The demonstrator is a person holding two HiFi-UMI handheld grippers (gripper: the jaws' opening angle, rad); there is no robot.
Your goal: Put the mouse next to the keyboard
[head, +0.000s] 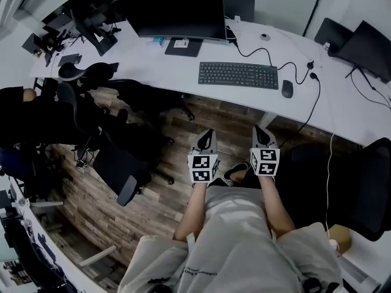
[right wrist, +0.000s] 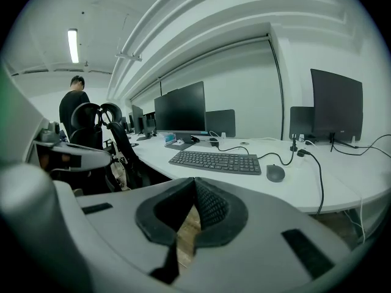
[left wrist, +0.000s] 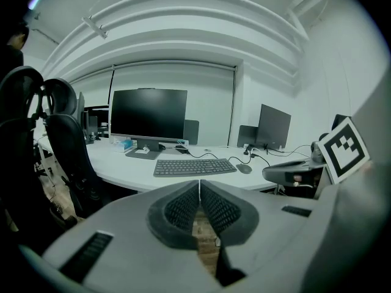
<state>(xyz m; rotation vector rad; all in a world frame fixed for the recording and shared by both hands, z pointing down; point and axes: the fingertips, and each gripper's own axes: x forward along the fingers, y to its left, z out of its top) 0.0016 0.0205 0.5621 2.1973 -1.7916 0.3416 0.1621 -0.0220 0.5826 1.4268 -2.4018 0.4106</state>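
A dark mouse [head: 287, 89] lies on the white desk [head: 153, 63], just right of the black keyboard [head: 238, 74]; it also shows as the mouse [right wrist: 275, 173] beside the keyboard [right wrist: 215, 160] in the right gripper view, and as the mouse [left wrist: 244, 168] and keyboard [left wrist: 194, 166] in the left gripper view. My left gripper [head: 208, 136] and right gripper [head: 261, 133] hang side by side over the wooden floor, short of the desk's edge. Both are shut with nothing between the jaws.
A large monitor [head: 177, 11] stands behind the keyboard, with more monitors [head: 369, 47] at the right. Black cables [head: 305, 72] run across the desk near the mouse. Several black office chairs [head: 116, 157] crowd the floor at my left. A person [right wrist: 74, 105] stands in the far background.
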